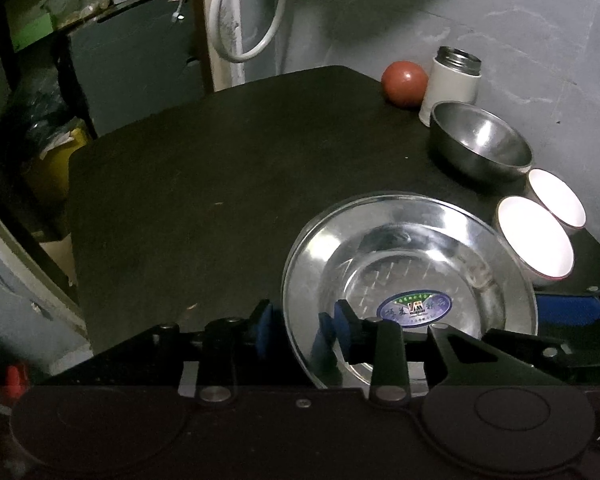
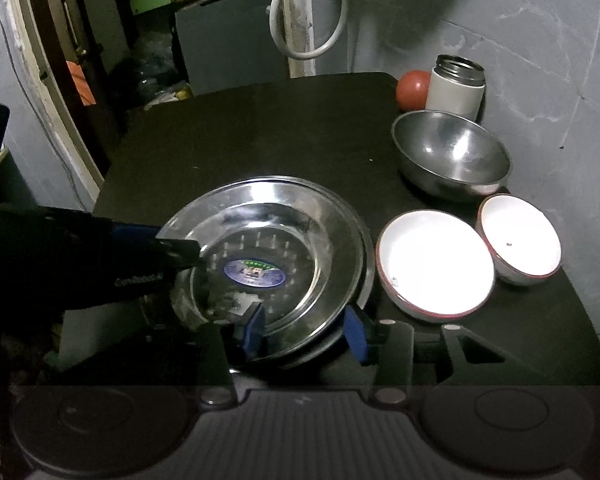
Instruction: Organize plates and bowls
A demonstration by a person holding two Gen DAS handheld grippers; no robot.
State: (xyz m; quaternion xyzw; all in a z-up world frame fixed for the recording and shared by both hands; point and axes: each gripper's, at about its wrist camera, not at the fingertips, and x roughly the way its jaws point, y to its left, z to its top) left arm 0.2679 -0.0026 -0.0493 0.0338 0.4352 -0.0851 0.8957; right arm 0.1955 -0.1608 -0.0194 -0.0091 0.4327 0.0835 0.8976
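A steel plate (image 1: 410, 240) with a blue sticker lies at the near right of the black table (image 1: 220, 180). My left gripper (image 1: 303, 328) is shut on its left rim, one pad inside and one outside. In the right wrist view this plate (image 2: 284, 216) sits slightly offset over a second steel plate's rim (image 2: 367, 256). My right gripper (image 2: 305, 333) stands open astride the near rim. The left gripper (image 2: 164, 240) comes in from the left. A steel bowl (image 2: 452, 156) and two white bowls (image 2: 436, 260) (image 2: 520, 236) stand to the right.
A red ball (image 1: 404, 84) and an open white flask (image 1: 452, 84) stand at the back right against the grey wall. Left of the table are shelves, bags and a dark cabinet (image 1: 132, 60). A white hose (image 1: 244, 12) hangs behind.
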